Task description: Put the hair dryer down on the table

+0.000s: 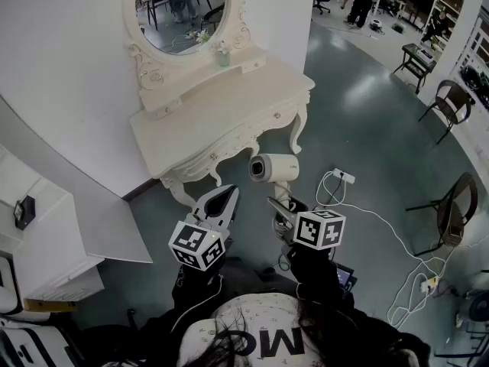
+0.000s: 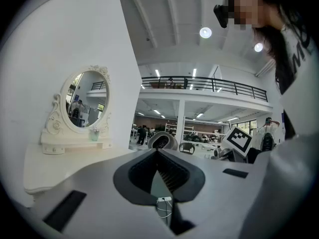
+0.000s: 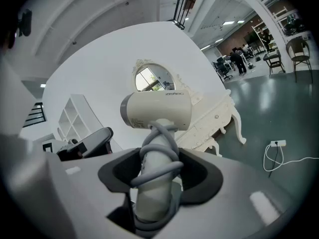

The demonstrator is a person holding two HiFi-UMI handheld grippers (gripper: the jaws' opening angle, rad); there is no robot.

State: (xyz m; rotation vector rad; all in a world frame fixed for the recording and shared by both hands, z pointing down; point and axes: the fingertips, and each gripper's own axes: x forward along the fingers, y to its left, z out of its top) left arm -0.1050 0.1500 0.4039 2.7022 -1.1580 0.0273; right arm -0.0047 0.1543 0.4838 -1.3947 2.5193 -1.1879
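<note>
A white hair dryer point(image 1: 273, 168) with its grey cord wound round the handle stands upright in my right gripper point(image 1: 281, 205), whose jaws are shut on the handle. In the right gripper view the hair dryer point(image 3: 157, 111) rises out of the right gripper point(image 3: 157, 169), barrel pointing left. It hangs in the air just in front of the white dressing table point(image 1: 221, 121), below the level of its top. My left gripper point(image 1: 228, 196) is beside it on the left, shut with nothing in it; its tips point(image 2: 157, 152) meet. The hair dryer point(image 2: 162, 141) shows just beyond them.
An oval mirror point(image 1: 179, 10) and a small green cup point(image 1: 222, 58) stand on the table's back shelf. A white power strip with cord point(image 1: 344, 177) lies on the grey floor to the right. A chair point(image 1: 451, 205) stands further right, a white shelf unit point(image 1: 38, 235) at left.
</note>
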